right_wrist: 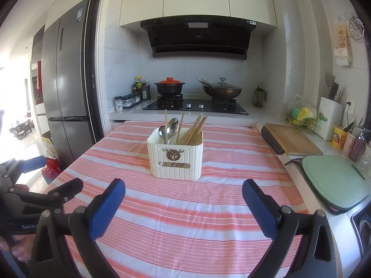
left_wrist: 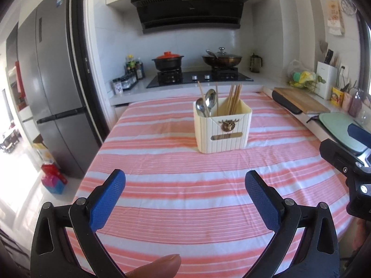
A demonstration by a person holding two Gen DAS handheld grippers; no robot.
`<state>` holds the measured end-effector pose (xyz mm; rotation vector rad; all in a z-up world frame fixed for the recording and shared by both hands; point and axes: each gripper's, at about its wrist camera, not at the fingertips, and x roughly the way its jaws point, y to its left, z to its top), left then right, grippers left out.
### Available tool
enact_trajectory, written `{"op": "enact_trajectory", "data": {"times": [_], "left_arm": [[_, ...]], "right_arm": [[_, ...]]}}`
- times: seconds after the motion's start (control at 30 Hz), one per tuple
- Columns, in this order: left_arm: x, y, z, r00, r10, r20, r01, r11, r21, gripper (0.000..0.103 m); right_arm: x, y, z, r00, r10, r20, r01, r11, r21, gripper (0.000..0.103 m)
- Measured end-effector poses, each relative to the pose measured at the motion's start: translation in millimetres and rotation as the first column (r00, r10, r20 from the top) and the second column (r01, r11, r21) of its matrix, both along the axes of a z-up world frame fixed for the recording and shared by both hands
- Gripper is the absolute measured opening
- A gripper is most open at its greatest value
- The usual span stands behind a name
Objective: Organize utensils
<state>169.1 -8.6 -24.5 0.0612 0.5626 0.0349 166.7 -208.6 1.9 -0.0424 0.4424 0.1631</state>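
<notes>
Left gripper (left_wrist: 185,183) wide, empty | utensil holder (left_wrist: 222,128) well ahead, tablecloth (left_wrist: 176,162) between

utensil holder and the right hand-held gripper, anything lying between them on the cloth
Nothing: in the right wrist view only bare striped tablecloth separates the open right hand-held gripper from the cream utensil holder.

cream ribbed plastic utensil holder (left_wrist: 223,127) | upright, mid striped cloth | two steel spoons (left_wrist: 206,104) left compartment | wooden chopsticks (left_wrist: 234,100) right, leaning

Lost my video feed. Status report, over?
Left gripper and right gripper open, empty. Utensil holder upright, spoons and chopsticks inside. Nothing blocking.
</notes>
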Motion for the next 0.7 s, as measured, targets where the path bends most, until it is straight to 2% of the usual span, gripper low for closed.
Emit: {"op": "enact_trajectory", "data": {"times": [0.33,0.7], "left_arm": [[-10,3,10,0.999,0.036,0.003,-0.036,0.999,-0.019,0.103],[-12,2,13,0.999,0.044,0.003,-0.044,0.999,0.008,0.103]], "right_arm": [[-19,7,13,0.999,0.039,-0.008,-0.039,0.999,0.001,0.102],[-17,13,10,0.998,0.02,-0.054,-0.021,1.0,-0.01,0.102]]}}
